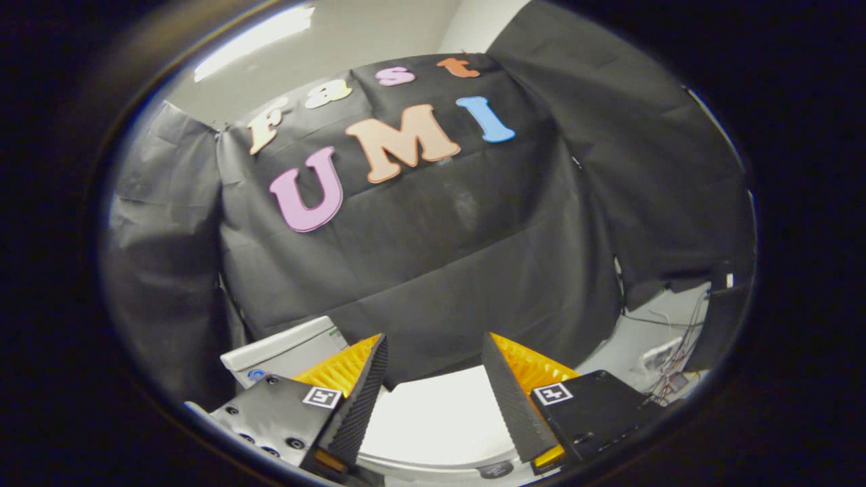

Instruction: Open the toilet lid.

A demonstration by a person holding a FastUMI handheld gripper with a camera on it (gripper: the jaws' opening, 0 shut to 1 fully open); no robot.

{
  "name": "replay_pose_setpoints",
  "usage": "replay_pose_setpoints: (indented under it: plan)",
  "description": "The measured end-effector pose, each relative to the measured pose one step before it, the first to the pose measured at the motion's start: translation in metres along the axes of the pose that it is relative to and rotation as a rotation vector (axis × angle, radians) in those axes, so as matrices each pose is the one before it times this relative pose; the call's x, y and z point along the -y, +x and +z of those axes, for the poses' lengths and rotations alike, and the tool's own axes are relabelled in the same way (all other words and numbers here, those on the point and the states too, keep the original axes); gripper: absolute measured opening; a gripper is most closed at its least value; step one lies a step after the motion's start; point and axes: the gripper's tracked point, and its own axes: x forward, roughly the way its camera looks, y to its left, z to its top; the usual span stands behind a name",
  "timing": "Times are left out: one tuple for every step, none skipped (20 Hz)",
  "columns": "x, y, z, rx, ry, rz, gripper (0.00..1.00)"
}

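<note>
Lining up on the lid, nothing gripped yet.

My gripper [433, 352] hangs spread wide and empty; between its ridged fingers lies the smooth, glossy white toilet lid [440, 419], still down. I reckon I should dip low, hook its front edge and lift gently. Beyond, a boxy white cistern [284, 348], then creased black cloth.

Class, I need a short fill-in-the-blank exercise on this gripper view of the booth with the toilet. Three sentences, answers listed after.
1. The gripper has its two fingers spread ____.
2. Between the fingers lies the smooth white toilet lid, which is ____ by them.
3. The white box-shaped toilet tank stands in front of the ____ cloth wall.

Missing words: apart (open); untouched; black
</note>
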Motion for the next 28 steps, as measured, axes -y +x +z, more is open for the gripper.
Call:
replay_pose_setpoints:
  plan:
    - [0.00197,-0.00292,-0.00585,0.00058,0.01712,-0.01475,0.87]
    - [0.00226,-0.00285,-0.00614,-0.00465,0.01278,-0.02019,0.87]
    - [0.00236,-0.00268,-0.00742,-0.00558,0.01191,-0.01873,0.87]
    - [0.00196,-0.00258,-0.0065,-0.00784,0.00824,-0.01737,0.87]
    - [0.00192,-0.00296,-0.00759,-0.00868,0.0107,-0.0168,0.87]
    - [0.00151,-0.00237,-0.00686,-0.00814,0.01003,-0.01435,0.87]
    - [0.00176,-0.00309,-0.0068,-0.00658,0.01024,-0.01336,0.87]
    - [0.002,-0.00198,-0.00462,-0.00093,0.01322,-0.01722,0.87]
    - [0.00621,-0.00087,-0.00496,0.00102,0.01279,-0.03118,0.85]
    - [0.00446,-0.00157,-0.00403,0.00428,0.01441,-0.0175,0.83]
    - [0.00078,-0.00367,-0.00384,0.00645,0.01759,-0.00603,0.81]
    - [0.00062,-0.0021,-0.00257,0.00536,0.02147,-0.0017,0.81]
    - [0.0017,-0.00217,-0.0039,0.00551,0.02269,-0.00514,0.81]
    - [0.00412,-0.00201,-0.00187,0.00373,0.01974,-0.01382,0.81]
    - [0.00575,-0.00191,-0.00421,0.00529,0.01994,-0.0137,0.81]
    - [0.00387,-0.00202,-0.00195,0.00464,0.02025,-0.01064,0.81]
    - [0.00134,-0.00393,-0.00379,0.00365,0.02536,-0.00331,0.81]
    - [0.00102,-0.00386,-0.00319,0.00682,0.02255,-0.00043,0.81]
    - [0.00178,-0.00305,-0.00274,0.0067,0.01982,-0.00273,0.81]
    - [0.0019,-0.00181,-0.00236,0.00179,0.02031,-0.00529,0.81]
    - [0.00297,-0.00255,-0.00338,0.00565,0.01924,-0.00498,0.81]
    - [0.00215,-0.00254,-0.00188,0.00589,0.01691,-0.00403,0.81]
    - [0.00204,-0.00394,-0.00108,0.00983,0.01269,-0.00843,0.81]
    - [0.00503,-0.0015,-0.00049,0.01226,0.0104,-0.01751,0.81]
    - [0.00633,-0.00146,-0.00168,0.00831,0.00917,-0.01803,0.81]
    - [0.00506,-0.00173,-0.00267,-0.00141,0.0136,-0.00731,0.81]
    - [0.001,-0.00317,-0.00492,-0.00652,0.01851,-0.00022,0.81]
    - [0.0011,-0.00154,-0.00305,-0.0066,0.01517,-0.00066,0.81]
